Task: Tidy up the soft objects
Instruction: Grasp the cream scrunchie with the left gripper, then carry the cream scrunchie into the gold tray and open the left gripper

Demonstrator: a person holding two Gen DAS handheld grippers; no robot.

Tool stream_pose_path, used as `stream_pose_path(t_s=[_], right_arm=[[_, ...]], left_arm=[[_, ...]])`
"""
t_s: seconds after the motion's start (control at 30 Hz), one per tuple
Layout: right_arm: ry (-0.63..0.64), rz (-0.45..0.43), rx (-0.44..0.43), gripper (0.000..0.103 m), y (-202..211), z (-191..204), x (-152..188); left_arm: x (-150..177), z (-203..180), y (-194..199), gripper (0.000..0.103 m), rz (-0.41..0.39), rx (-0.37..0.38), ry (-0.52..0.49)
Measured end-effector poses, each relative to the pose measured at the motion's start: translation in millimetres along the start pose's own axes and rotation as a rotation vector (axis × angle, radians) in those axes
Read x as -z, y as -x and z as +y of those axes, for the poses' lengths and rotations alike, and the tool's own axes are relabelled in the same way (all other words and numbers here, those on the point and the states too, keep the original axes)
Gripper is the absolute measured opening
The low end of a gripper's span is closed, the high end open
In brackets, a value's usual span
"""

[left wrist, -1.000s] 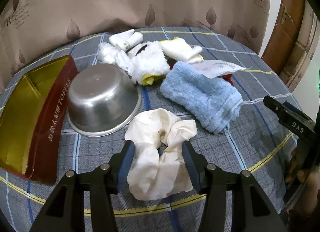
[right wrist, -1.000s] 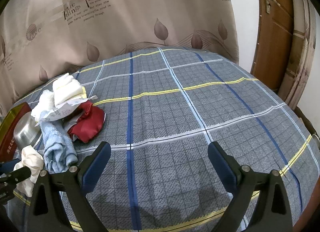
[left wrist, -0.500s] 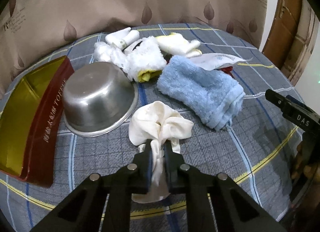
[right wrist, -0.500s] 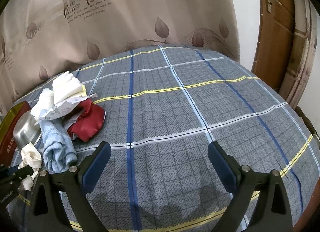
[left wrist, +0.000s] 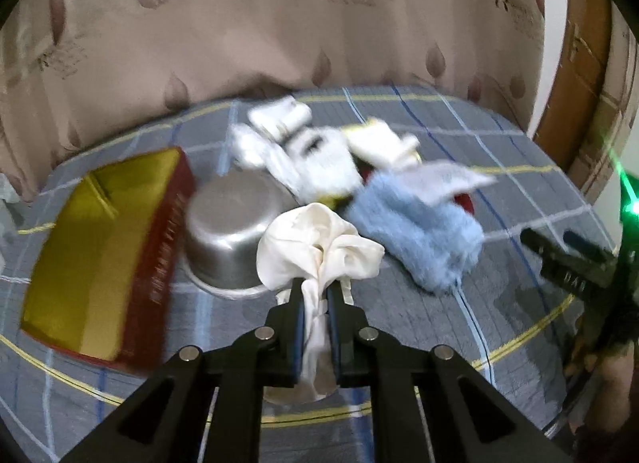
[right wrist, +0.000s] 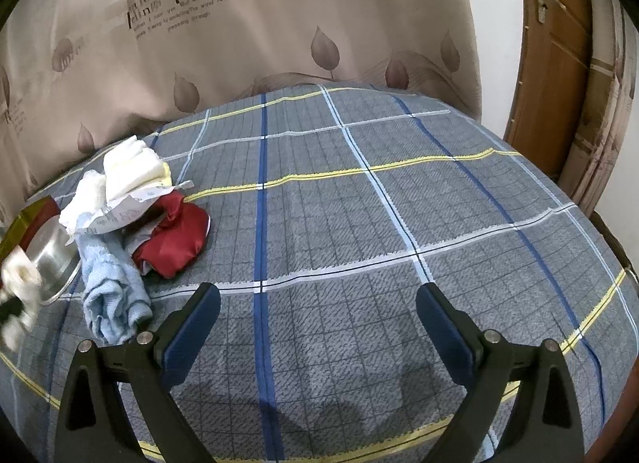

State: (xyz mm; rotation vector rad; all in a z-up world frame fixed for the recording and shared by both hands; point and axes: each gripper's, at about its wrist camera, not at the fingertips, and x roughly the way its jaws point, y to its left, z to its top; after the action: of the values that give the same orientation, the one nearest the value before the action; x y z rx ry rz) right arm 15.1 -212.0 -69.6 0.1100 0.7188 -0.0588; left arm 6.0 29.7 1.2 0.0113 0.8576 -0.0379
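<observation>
Closed since a second ago, my left gripper (left wrist: 315, 299) now pinches the cream cloth (left wrist: 315, 247), lifting it above the plaid surface (left wrist: 499, 303); next it likely goes toward the steel bowl (left wrist: 227, 231). Right gripper (right wrist: 317, 315) gapes, holding nothing.

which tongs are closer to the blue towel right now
Left. The left tongs are shut on the cream cloth right beside the blue towel. The right tongs hang open over bare checked cloth, with the towel off to their left.

The left tongs (left wrist: 315, 295) closed on the cream cloth (left wrist: 315, 247), lifting it.
</observation>
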Motion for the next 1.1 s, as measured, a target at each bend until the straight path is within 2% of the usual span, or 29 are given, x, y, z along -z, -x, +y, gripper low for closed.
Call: stream_pose_path(t_s=[0.33,0.47,0.67,0.8,0.9,1.1], right_arm=[[0.016,0.026,0.032,0.098,-5.0,2.0,-1.1],[0.03,0.001,0.03,0.098,0.8,4.3,0.8],[0.182,-0.087,-0.137,0.098,41.5,44.2,11.2],[0.251,-0.079,-0.22,0.098,58.0,75.4,11.7],[0.238,-0.059,-0.238,0.098,58.4,82.4,9.0],[0.234,-0.019,-0.212,0.098,45.7,80.9,4.4]], left_arm=[[-24.7,64.4,35.3,0.01,-0.055,-0.085,0.078],[-26.5,90.7,38.7,0.01,-0.053,-0.123,0.102],[-33.3,133.9,34.1,0.01,-0.043,-0.182,0.128],[-40.6,165.3,20.1,0.01,-0.014,-0.214,0.143],[-45.4,187.6,8.3,0.01,0.007,-0.232,0.149],[-54.8,214.5,-15.1,0.01,0.049,-0.235,0.151]])
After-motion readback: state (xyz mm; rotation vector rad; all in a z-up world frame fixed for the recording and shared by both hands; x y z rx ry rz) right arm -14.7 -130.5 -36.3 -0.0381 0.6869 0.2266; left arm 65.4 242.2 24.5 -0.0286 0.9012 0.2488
